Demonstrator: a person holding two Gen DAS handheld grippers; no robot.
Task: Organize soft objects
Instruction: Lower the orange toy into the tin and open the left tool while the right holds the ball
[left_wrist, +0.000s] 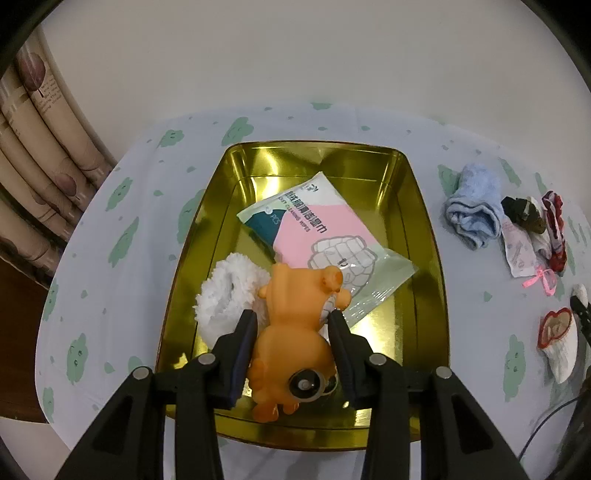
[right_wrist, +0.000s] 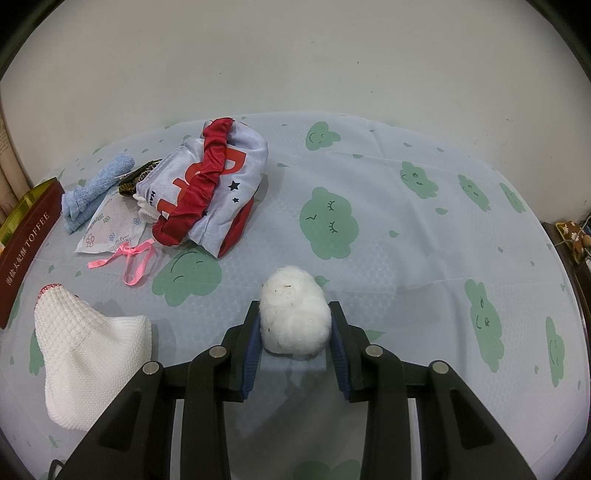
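Hovering over the gold tin (left_wrist: 424, 206), the left gripper (left_wrist: 293, 319) has its jaws clamped on an orange rubber toy (left_wrist: 291, 332). The toy's long axis runs along the fingers toward twelve o'clock, head end forward, and it hangs low over the near end of the tin, so a release here should drop it inside. Already in the tin lie a pack of wet wipes (left_wrist: 317, 229), angled from ten to four o'clock across the middle, and a white fluffy cloth (left_wrist: 225, 295) at about eight o'clock, just beside the toy.

On the surface to the tin's right, the right gripper (right_wrist: 295, 325) has its jaws closed on a white cotton ball (right_wrist: 293, 314), which seems to rest on the tablecloth (right_wrist: 406, 258). From there the tin sits at nine o'clock, so that ball has a sideways trip ahead. Still outside the tin are a blue towel (right_wrist: 96, 184), a red-and-grey garment (right_wrist: 207, 184), a pink ribbon (right_wrist: 133, 258) and a white knitted sock (right_wrist: 85, 354).
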